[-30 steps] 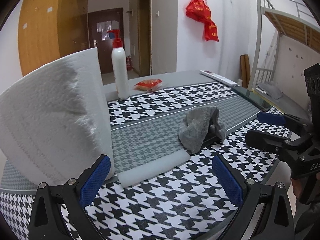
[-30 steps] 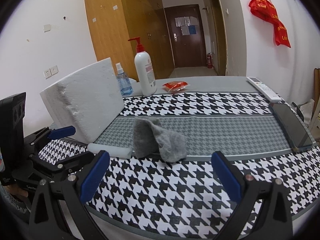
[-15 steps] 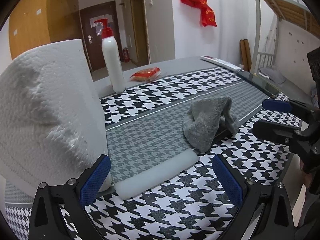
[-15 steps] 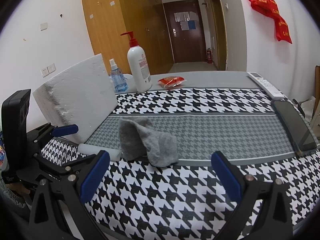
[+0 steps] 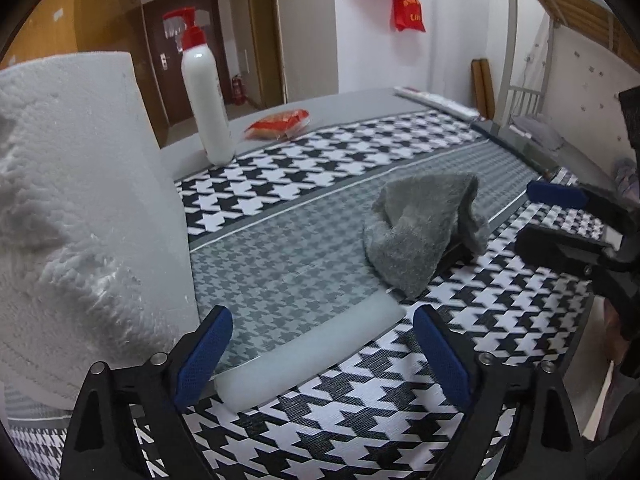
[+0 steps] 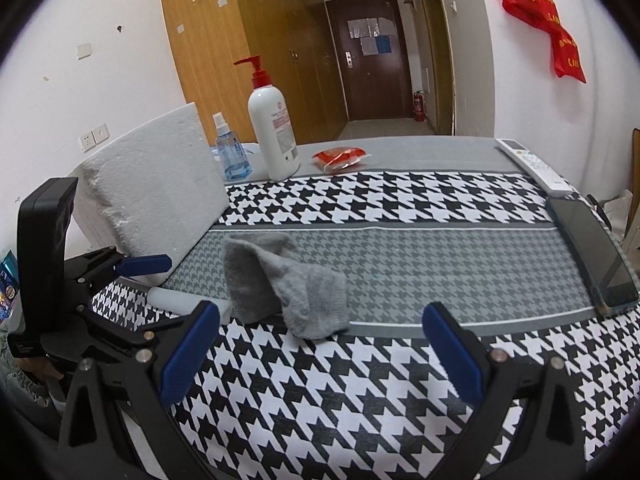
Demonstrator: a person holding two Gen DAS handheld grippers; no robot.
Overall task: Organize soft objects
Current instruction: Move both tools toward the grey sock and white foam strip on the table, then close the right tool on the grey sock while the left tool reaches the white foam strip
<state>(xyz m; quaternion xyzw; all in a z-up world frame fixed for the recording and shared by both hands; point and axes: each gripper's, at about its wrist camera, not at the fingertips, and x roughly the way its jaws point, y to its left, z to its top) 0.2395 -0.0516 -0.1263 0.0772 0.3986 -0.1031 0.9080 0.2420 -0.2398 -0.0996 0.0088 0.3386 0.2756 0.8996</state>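
A crumpled grey cloth point(image 5: 424, 228) point(image 6: 280, 280) lies on the houndstooth tablecloth. A flat white foam strip point(image 5: 312, 352) point(image 6: 176, 298) lies beside it, near the table's front edge. A large white foam block point(image 5: 80, 220) point(image 6: 152, 200) stands tilted at the left. My left gripper point(image 5: 320, 356) is open and empty, just in front of the strip; it also shows in the right wrist view point(image 6: 120, 276). My right gripper point(image 6: 320, 352) is open and empty, in front of the cloth; it also shows in the left wrist view point(image 5: 560, 216).
A white pump bottle point(image 6: 274, 132) point(image 5: 206, 96), a small blue spray bottle point(image 6: 230, 152) and a red packet point(image 6: 340, 157) point(image 5: 280, 122) stand at the back. A remote point(image 6: 534, 166) and a dark phone point(image 6: 592, 252) lie at the right edge.
Both grippers have moved in closer to the table. The foam block, strip and cloth look larger in view. Both stay open.
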